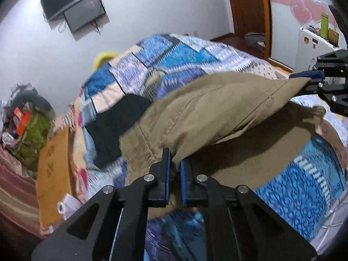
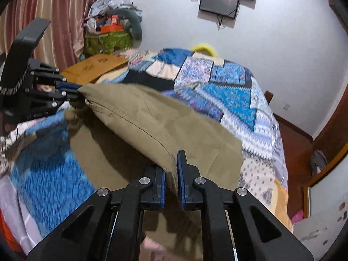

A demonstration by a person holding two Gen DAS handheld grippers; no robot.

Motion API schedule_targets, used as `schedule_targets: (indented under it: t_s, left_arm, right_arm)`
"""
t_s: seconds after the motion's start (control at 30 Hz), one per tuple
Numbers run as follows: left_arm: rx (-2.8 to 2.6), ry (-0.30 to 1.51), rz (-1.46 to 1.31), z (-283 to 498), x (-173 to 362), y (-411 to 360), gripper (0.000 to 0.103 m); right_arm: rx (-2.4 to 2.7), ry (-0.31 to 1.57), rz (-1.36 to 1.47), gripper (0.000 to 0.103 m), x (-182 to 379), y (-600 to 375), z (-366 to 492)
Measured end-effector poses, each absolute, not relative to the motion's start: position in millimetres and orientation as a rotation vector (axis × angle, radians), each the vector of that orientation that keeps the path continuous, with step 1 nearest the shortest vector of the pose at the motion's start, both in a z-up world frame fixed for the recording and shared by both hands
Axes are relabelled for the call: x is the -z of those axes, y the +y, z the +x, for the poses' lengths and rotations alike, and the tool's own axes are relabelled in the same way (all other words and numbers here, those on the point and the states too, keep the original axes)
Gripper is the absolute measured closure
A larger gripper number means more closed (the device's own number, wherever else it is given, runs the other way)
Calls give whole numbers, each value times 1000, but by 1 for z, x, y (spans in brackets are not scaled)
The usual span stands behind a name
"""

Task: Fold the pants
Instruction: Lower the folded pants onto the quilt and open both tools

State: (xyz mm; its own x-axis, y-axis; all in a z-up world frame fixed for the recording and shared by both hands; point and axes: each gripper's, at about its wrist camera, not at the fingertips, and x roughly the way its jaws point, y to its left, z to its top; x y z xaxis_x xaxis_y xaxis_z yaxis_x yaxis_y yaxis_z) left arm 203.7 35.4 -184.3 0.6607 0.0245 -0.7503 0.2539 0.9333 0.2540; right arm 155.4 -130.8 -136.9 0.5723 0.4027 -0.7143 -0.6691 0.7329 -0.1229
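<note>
Khaki pants (image 1: pixel 208 113) (image 2: pixel 156 126) lie on a patchwork quilt, with their near edge lifted off the bed. My left gripper (image 1: pixel 175 163) is shut on one corner of that edge, cloth pinched between its blue pads. It also shows at the left of the right wrist view, left gripper (image 2: pixel 77 89), clamped on the corner. My right gripper (image 2: pixel 171 165) is shut on the other corner of the lifted edge. In the left wrist view the right gripper (image 1: pixel 304 78) shows at the right, holding the cloth taut. The lower layer of the pants lies flat in shadow beneath.
A black garment (image 1: pixel 117 128) lies on the quilt (image 1: pixel 169 58) beyond the pants. A brown board (image 2: pixel 95 67) sits at the bed's side, near a green bag (image 2: pixel 106 41) heaped with clutter. A yellow item (image 2: pixel 204 47) is at the bed's far end. Wall screens (image 2: pixel 219 0) hang behind.
</note>
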Motion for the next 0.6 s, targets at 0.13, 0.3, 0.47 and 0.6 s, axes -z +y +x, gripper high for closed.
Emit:
schedule_targets:
  t_s: [0.13,0.3,0.47,0.6]
  left_arm:
    - [131,905,323,194,204,37,88]
    - [146,937,220,178,203,50,72]
    - [116,928,155,168,186,73,70]
    - [71,898,56,173,168,99,54]
  right_arm:
    - [-653,825,-357,92,158,-135,149]
    - [-637,861,-216,82,157,-156,137]
    - [-594,833,-124,72,140,-183,123]
    - [-519,796,-49,62,129,-206,120]
